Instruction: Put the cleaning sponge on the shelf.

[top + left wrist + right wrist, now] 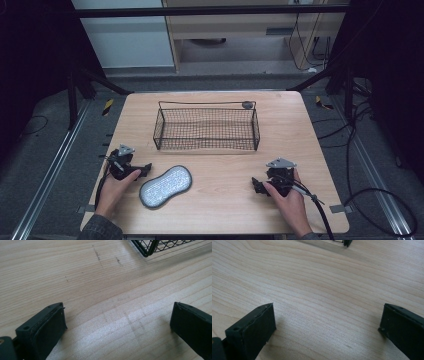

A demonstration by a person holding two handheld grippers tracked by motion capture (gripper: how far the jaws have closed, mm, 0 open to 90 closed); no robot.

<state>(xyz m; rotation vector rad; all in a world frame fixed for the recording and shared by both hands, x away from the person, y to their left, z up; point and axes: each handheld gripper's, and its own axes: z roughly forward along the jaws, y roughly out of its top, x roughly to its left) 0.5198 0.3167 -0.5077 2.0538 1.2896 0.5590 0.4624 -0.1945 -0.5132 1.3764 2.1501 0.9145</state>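
Observation:
A grey peanut-shaped sponge pad lies flat on the wooden table, near the front left. A black wire basket stands at the table's far middle, with nothing in it that I can see. My left gripper rests on the table just left of the pad, held by a hand; in the left gripper view its jaws stand wide apart over bare wood. My right gripper rests at the front right, also open with only wood between its jaws.
A basket corner shows at the top of the left gripper view, another corner at the top of the right gripper view. Cables trail on the floor to the right. Metal rails run beside the table.

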